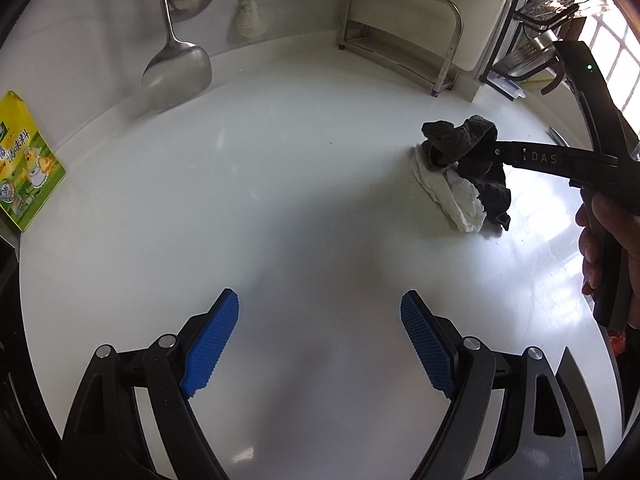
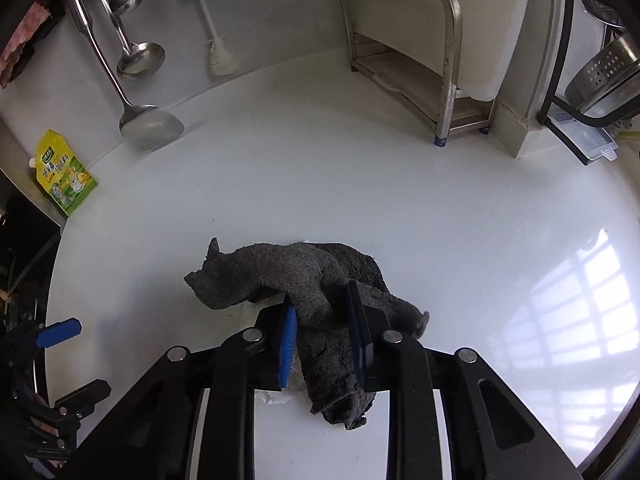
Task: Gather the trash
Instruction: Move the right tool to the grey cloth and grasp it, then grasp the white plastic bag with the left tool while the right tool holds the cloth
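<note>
Surface: white countertop (image 1: 280, 184), glossy, window light reflected at its right side.
Right gripper (image 2: 322, 320): clamped on the dark grey rag (image 2: 280, 272); both blue pads press a bunched fold between them. Seen from the left wrist view, it reaches in from the right, a hand (image 1: 608, 236) on its grip.
Rag position: mid-counter, draped over a crumpled white paper towel (image 1: 452, 192); paper lies flat on the counter, partly under the cloth.
Left gripper (image 1: 320, 344): spread wide, nothing between the pads, above bare counter, well apart from the rag, near-left of it.
Far wall: metal spatula (image 2: 148, 126), ladles and a white brush (image 2: 218, 54) hanging.
Far right: steel rack (image 2: 444, 80) standing on the counter.
Far left: yellow-green pouch (image 2: 66, 174) at the counter's edge.
</note>
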Tool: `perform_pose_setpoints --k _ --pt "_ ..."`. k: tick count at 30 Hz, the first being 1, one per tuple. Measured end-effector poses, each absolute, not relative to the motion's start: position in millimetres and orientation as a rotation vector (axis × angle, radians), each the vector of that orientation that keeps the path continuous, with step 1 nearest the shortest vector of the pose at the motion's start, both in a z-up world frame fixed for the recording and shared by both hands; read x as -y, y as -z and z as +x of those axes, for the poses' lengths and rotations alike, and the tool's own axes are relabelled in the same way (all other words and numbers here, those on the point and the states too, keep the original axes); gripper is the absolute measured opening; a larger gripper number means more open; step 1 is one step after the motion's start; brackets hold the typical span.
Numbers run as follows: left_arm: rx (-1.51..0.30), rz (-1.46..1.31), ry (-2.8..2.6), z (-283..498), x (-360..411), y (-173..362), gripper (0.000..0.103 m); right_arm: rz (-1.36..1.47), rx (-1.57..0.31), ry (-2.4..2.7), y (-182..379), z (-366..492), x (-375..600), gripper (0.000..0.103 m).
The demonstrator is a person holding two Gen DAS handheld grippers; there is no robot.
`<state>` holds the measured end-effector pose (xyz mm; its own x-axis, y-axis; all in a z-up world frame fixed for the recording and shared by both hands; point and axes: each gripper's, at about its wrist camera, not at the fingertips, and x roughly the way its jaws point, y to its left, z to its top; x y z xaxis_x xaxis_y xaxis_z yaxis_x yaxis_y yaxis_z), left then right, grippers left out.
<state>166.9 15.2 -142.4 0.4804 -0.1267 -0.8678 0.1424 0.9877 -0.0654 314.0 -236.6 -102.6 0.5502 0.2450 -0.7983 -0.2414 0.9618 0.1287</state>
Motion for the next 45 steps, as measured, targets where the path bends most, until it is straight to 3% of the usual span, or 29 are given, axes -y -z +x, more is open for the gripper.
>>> perform_pose_setpoints --k 9,22,38,39,44,45 --pt "-1.044 0.025 0.214 178 16 140 0.081 0.088 -0.875 -0.271 75 285 266 0.01" --pt "-1.018 0.065 0.314 216 91 137 0.081 0.131 -0.923 -0.136 102 242 329 0.009" --pt "-1.091 0.164 0.239 257 126 183 0.08 0.148 -0.937 -0.161 105 222 329 0.009" --pt "-1.084 0.168 0.242 257 126 183 0.078 0.153 -0.935 -0.161 106 222 330 0.009" --pt "-1.08 0.186 0.259 257 126 176 0.027 0.157 -0.94 -0.169 108 223 331 0.009" --pt "-1.085 0.186 0.257 257 126 175 0.024 0.158 -0.939 -0.17 109 223 331 0.009"
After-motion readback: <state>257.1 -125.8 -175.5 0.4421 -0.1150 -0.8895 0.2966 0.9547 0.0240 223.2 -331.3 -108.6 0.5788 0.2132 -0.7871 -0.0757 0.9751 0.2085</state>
